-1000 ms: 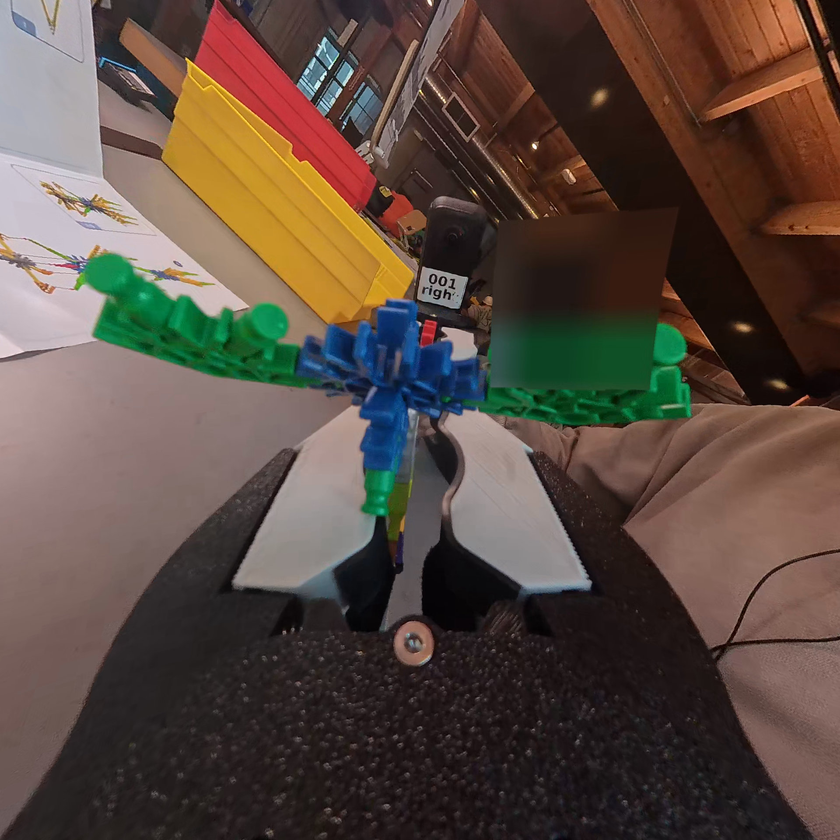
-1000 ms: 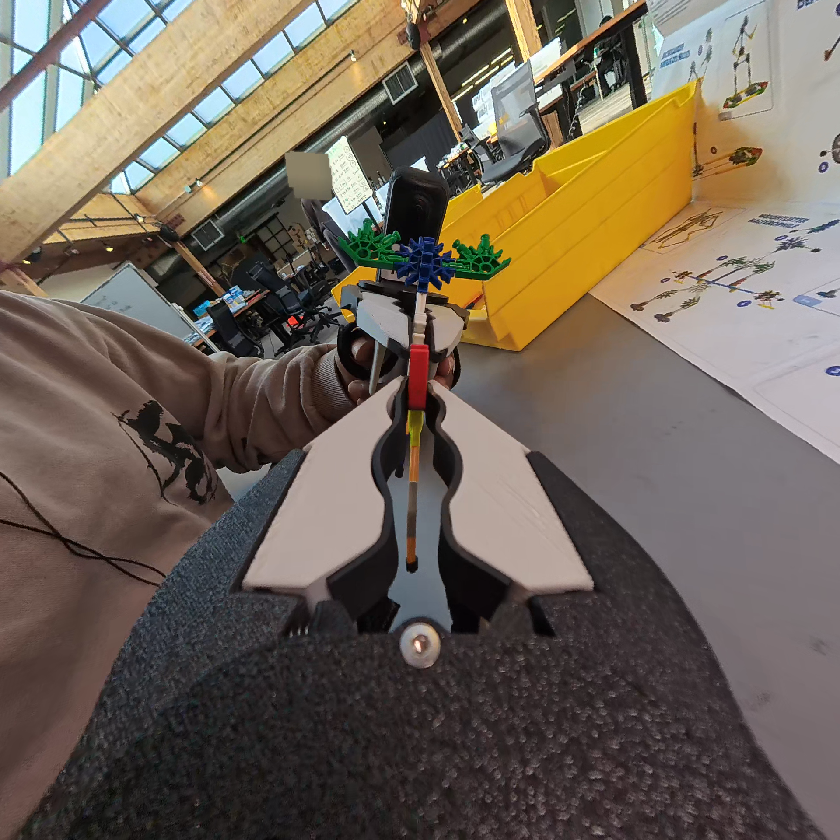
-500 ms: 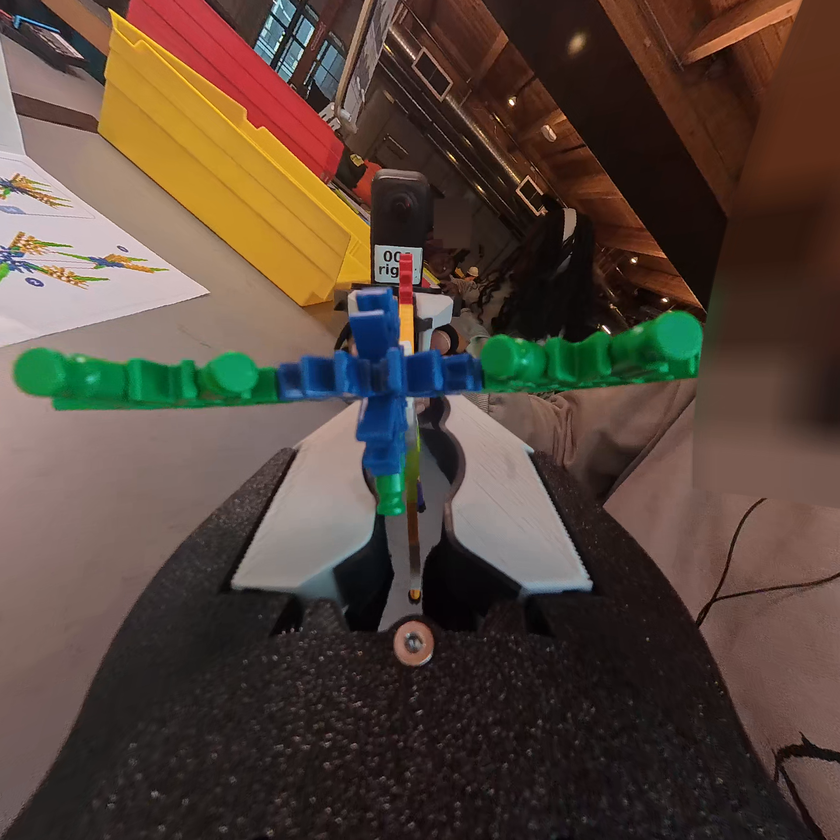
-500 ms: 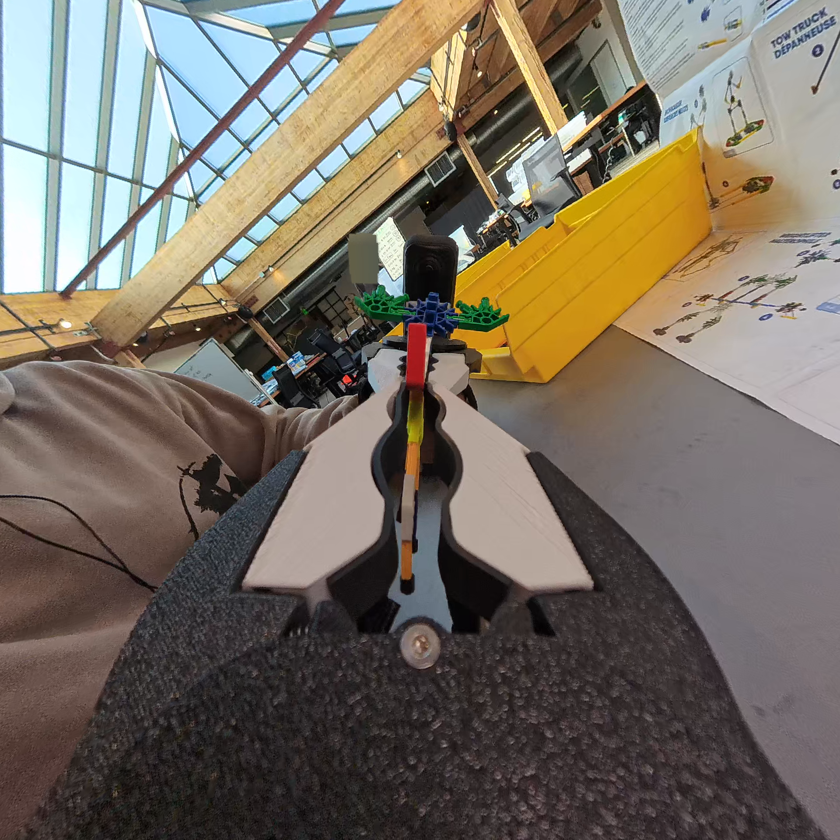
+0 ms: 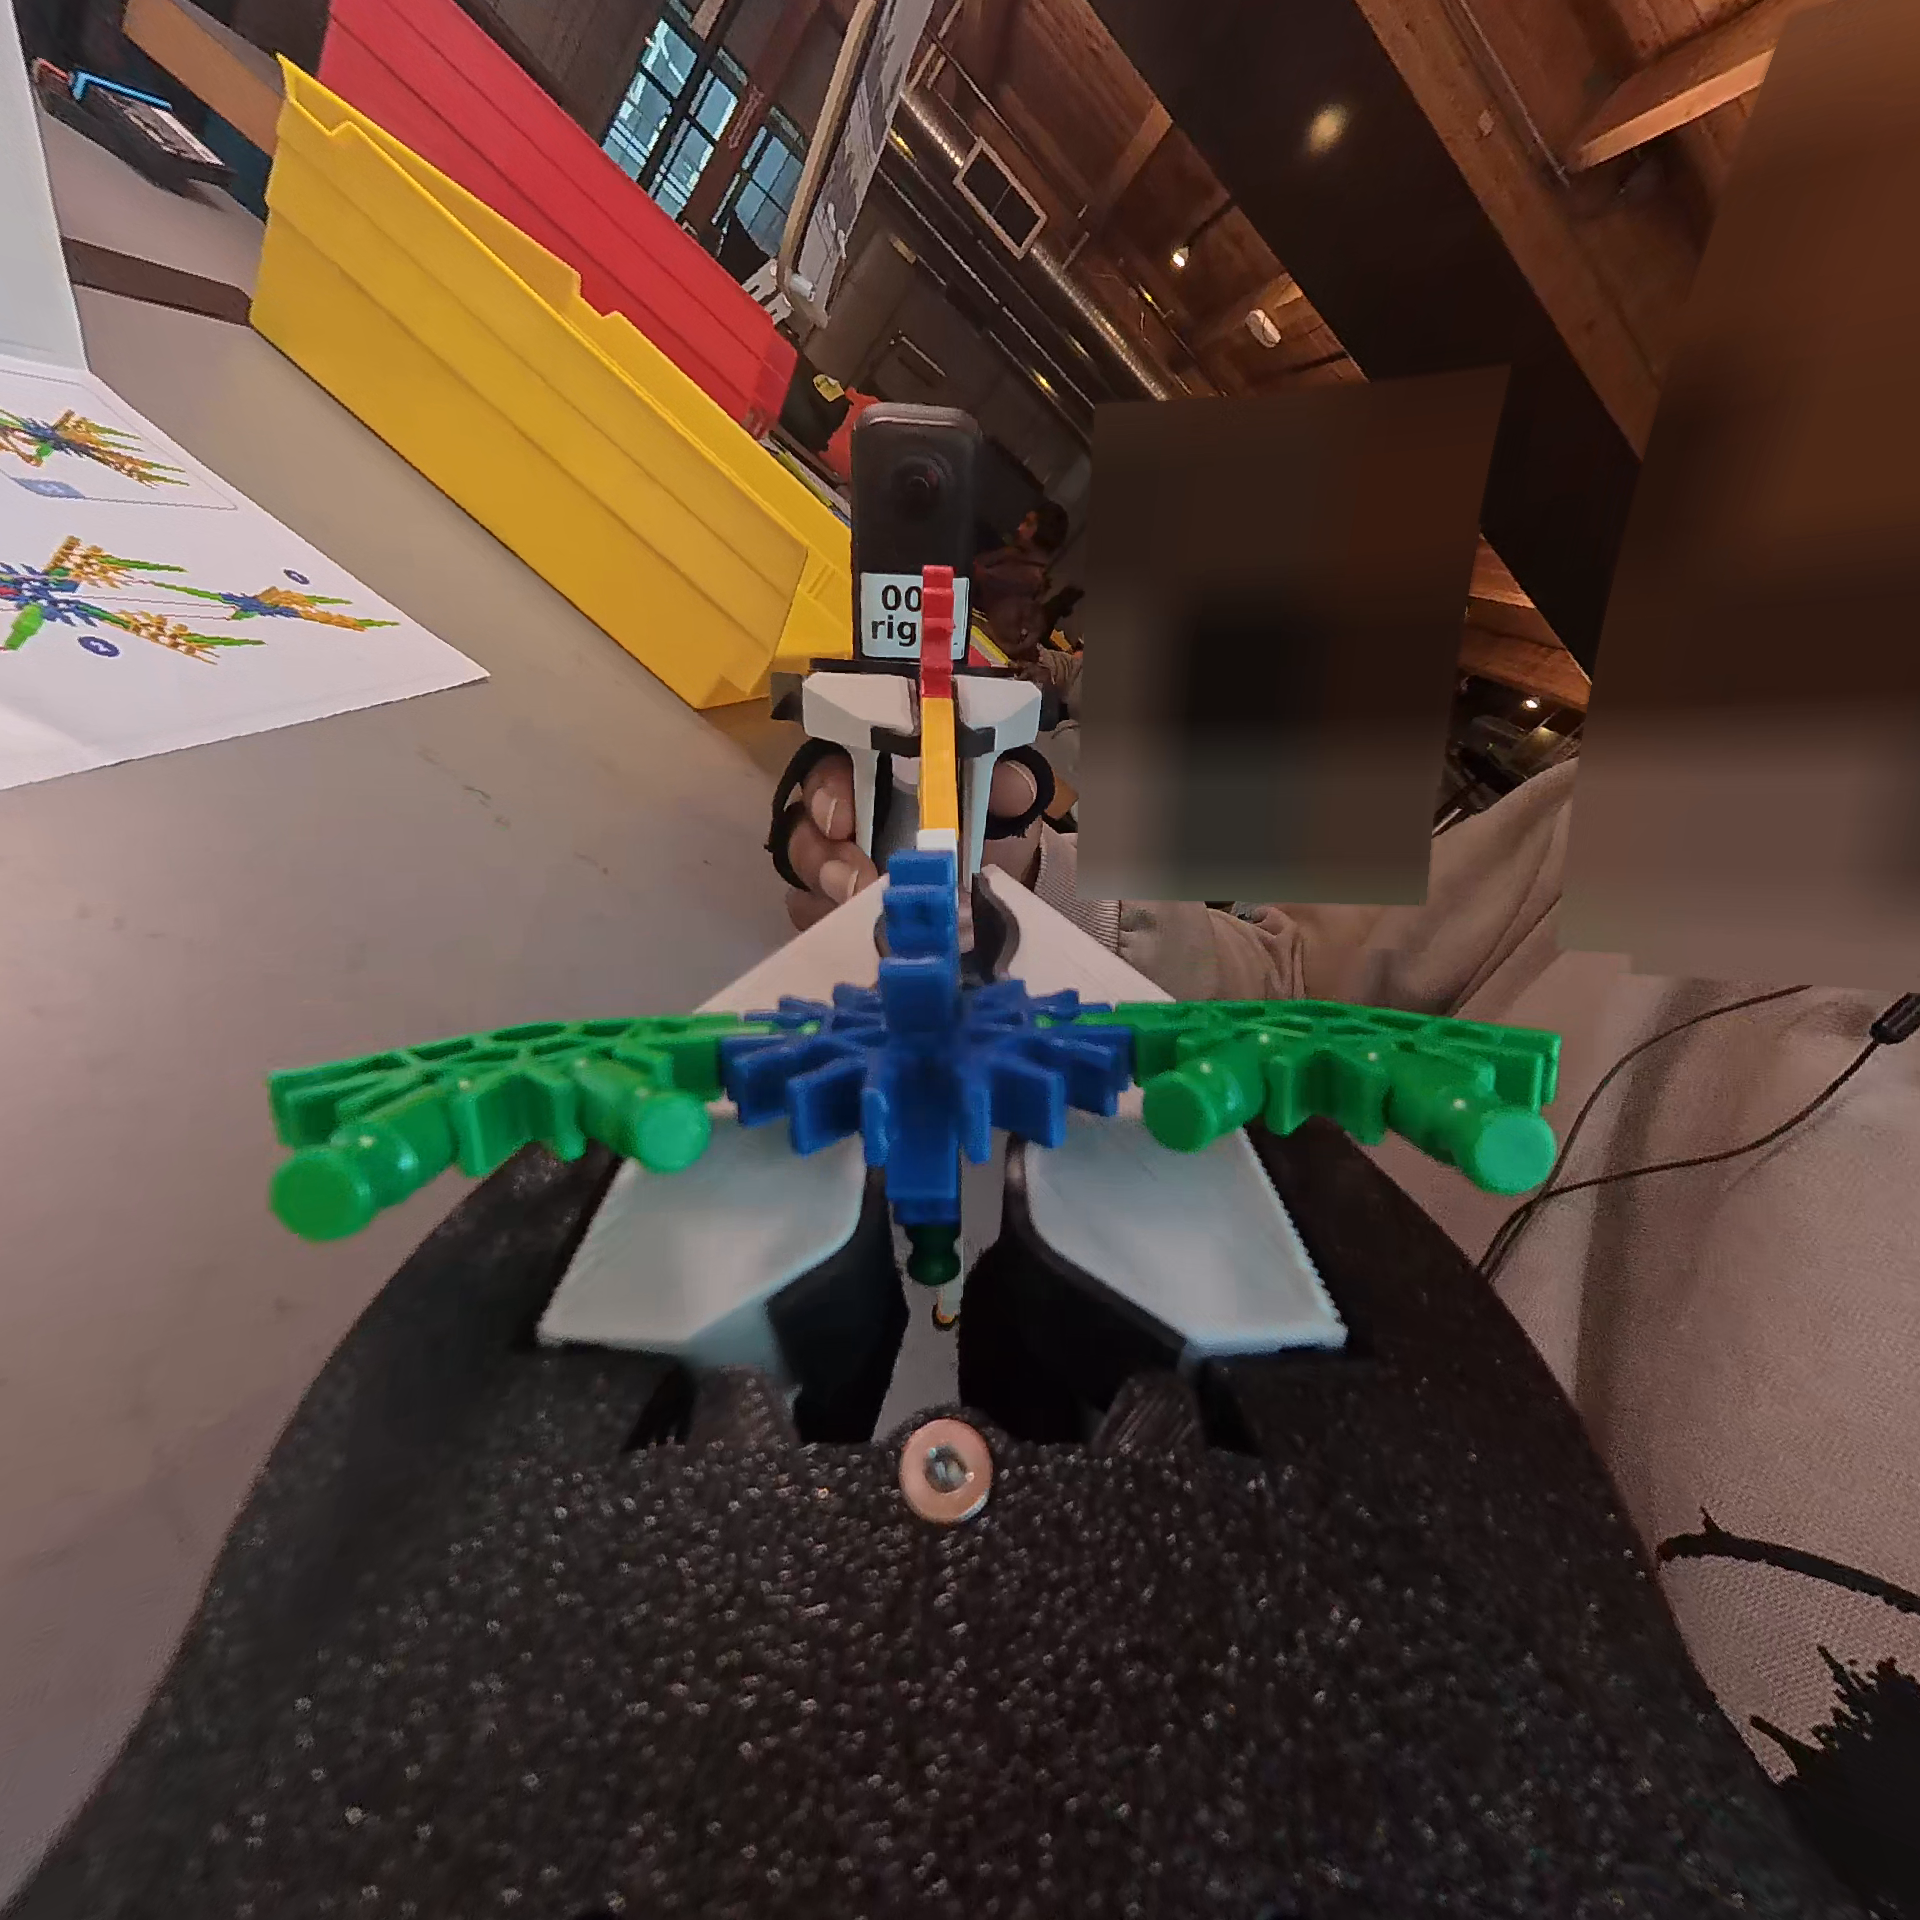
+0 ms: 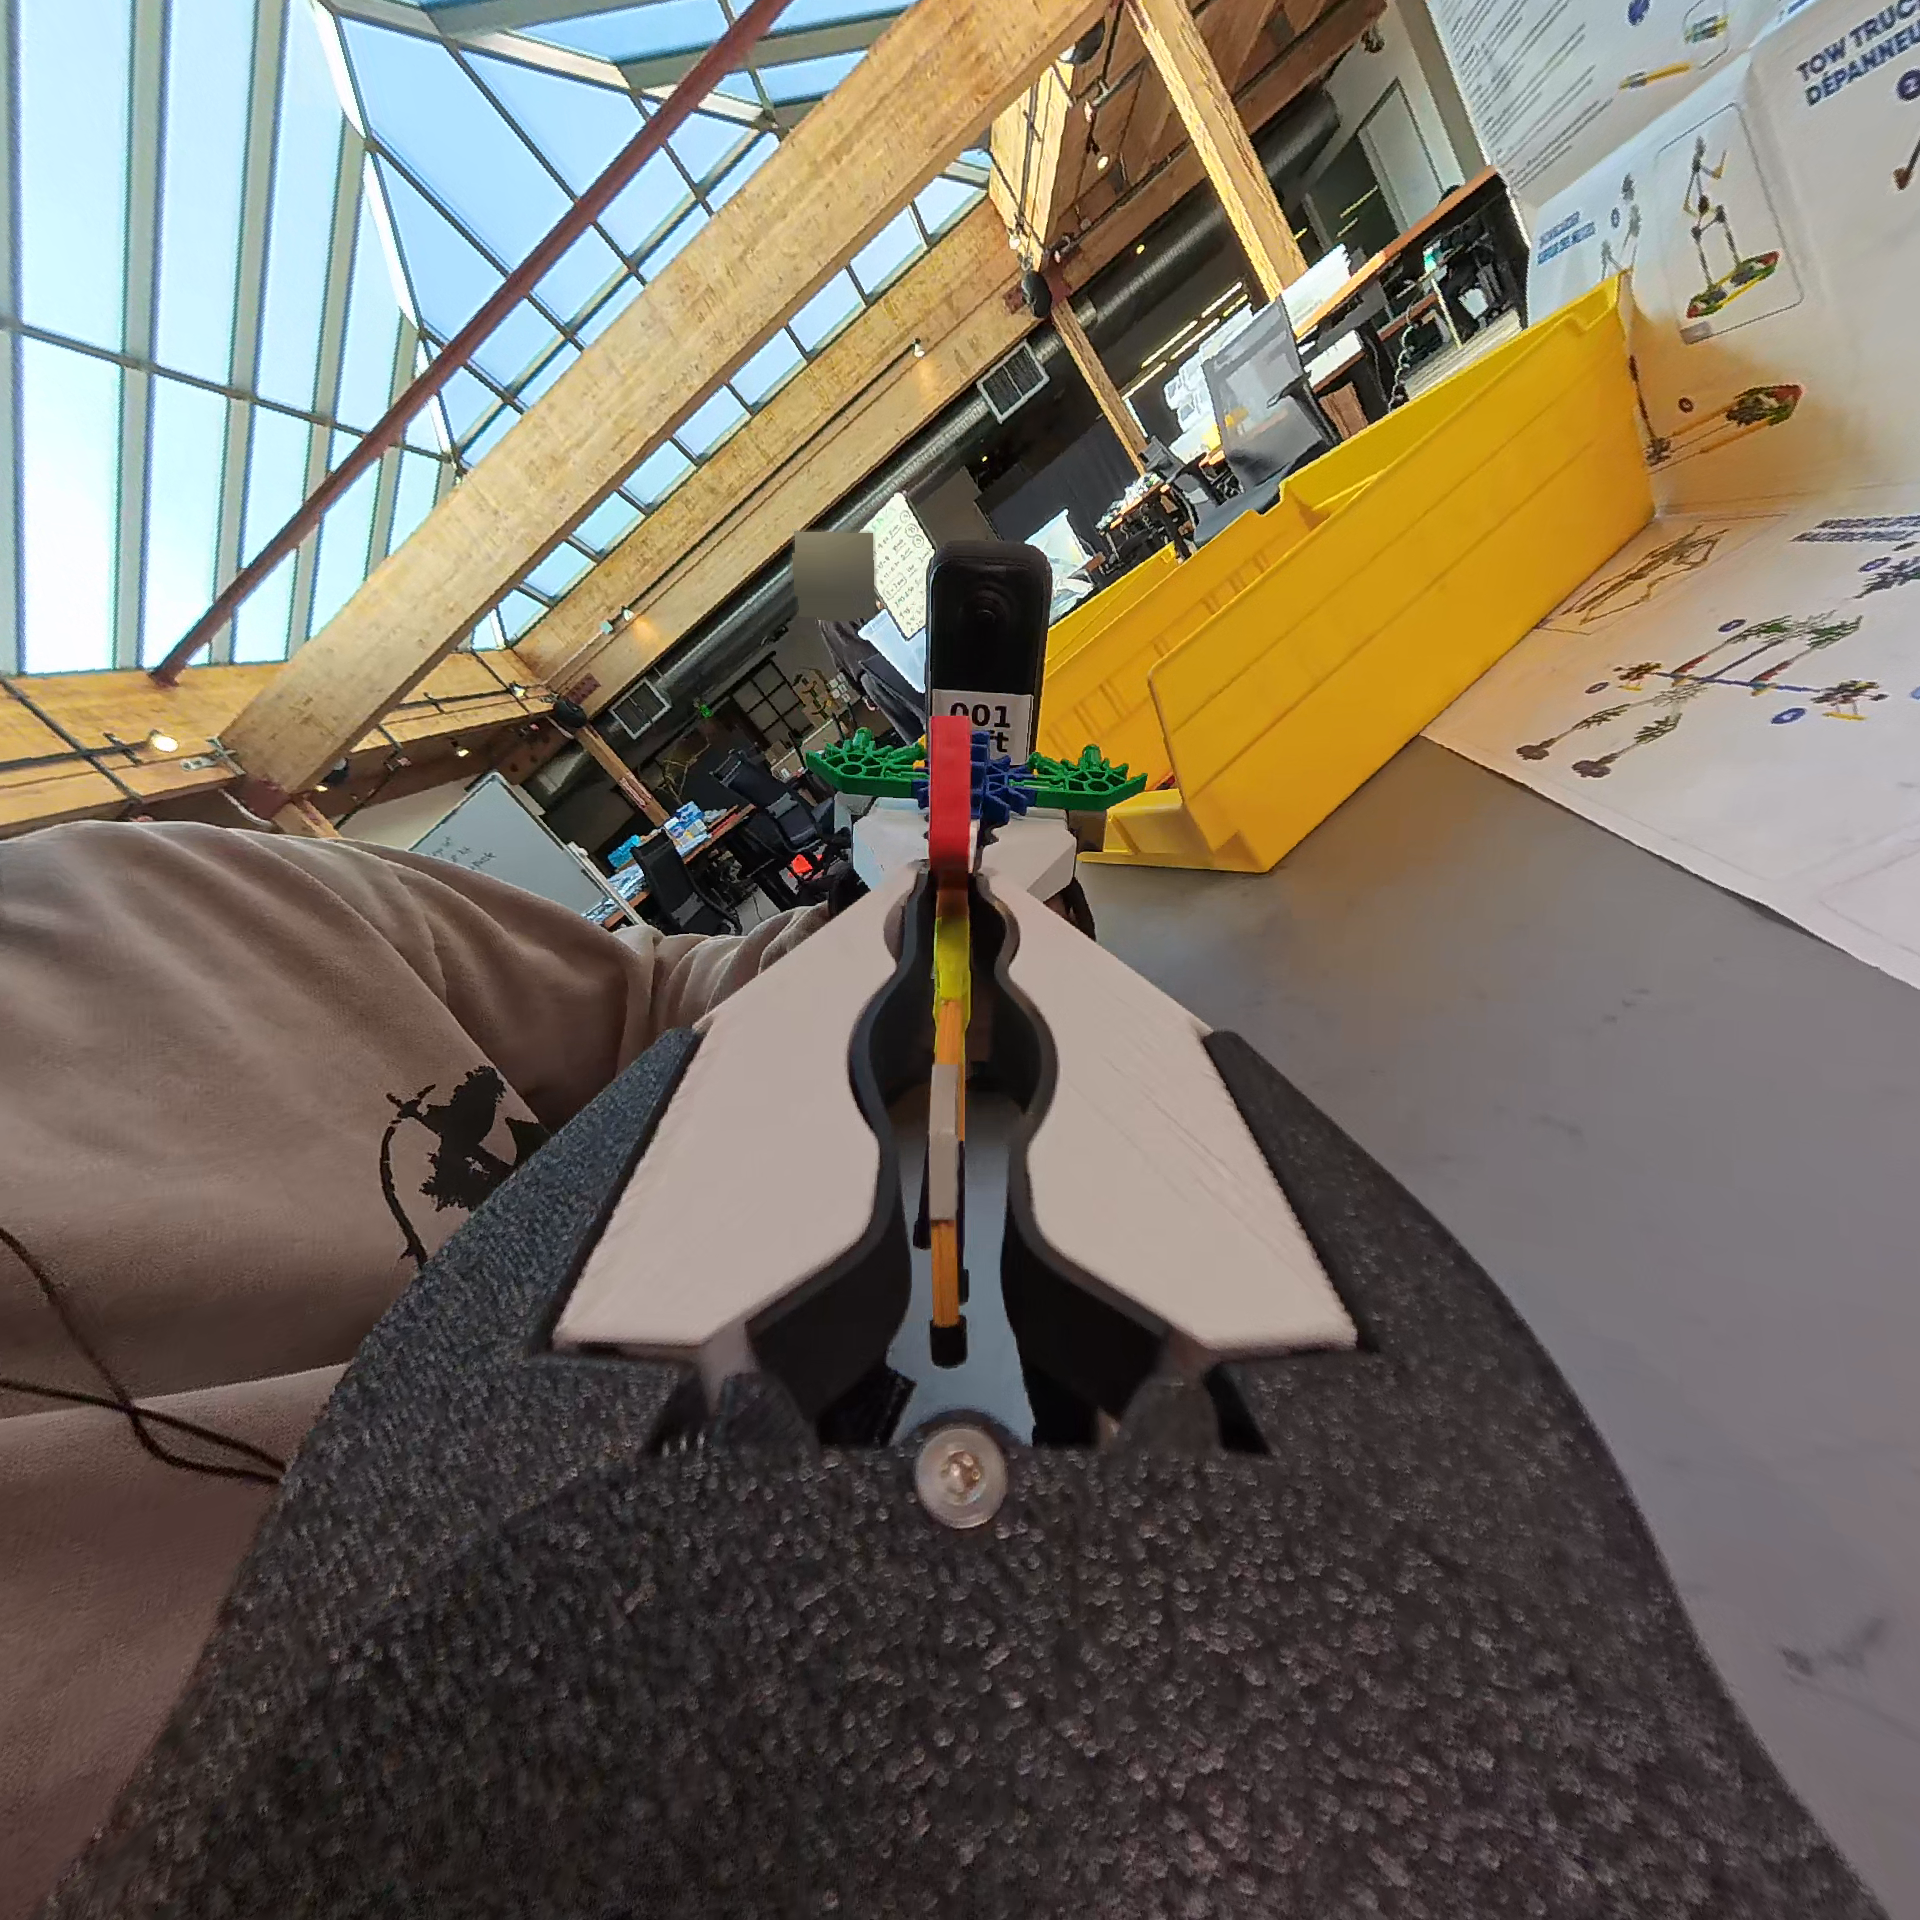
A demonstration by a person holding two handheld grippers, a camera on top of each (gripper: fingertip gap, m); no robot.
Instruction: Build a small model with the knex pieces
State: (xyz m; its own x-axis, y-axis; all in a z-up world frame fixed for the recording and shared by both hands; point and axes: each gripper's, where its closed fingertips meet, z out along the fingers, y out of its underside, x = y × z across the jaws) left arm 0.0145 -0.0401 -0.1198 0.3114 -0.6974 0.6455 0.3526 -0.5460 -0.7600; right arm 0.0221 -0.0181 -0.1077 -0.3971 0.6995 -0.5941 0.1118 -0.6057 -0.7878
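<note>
Two grippers face each other at frame centre: the left gripper [image 5: 940,971] is clamped on a blue-and-green snowflake assembly [image 5: 920,1081], the right gripper [image 6: 951,894] on a red-tipped rod [image 6: 948,795]. Both pieces meet above the grey table [image 5: 312,914]; whether they are joined cannot be told

We now look down on the flat face of the blue hub [image 5: 914,1070] and green wings [image 5: 488,1081], which a second ago stood edge-on and slanted. The right gripper [image 5: 920,717] with its red-tipped rod [image 5: 935,665] has drawn closer ahead. In our right wrist view, the left gripper [image 6: 961,847] has closed in.
</note>
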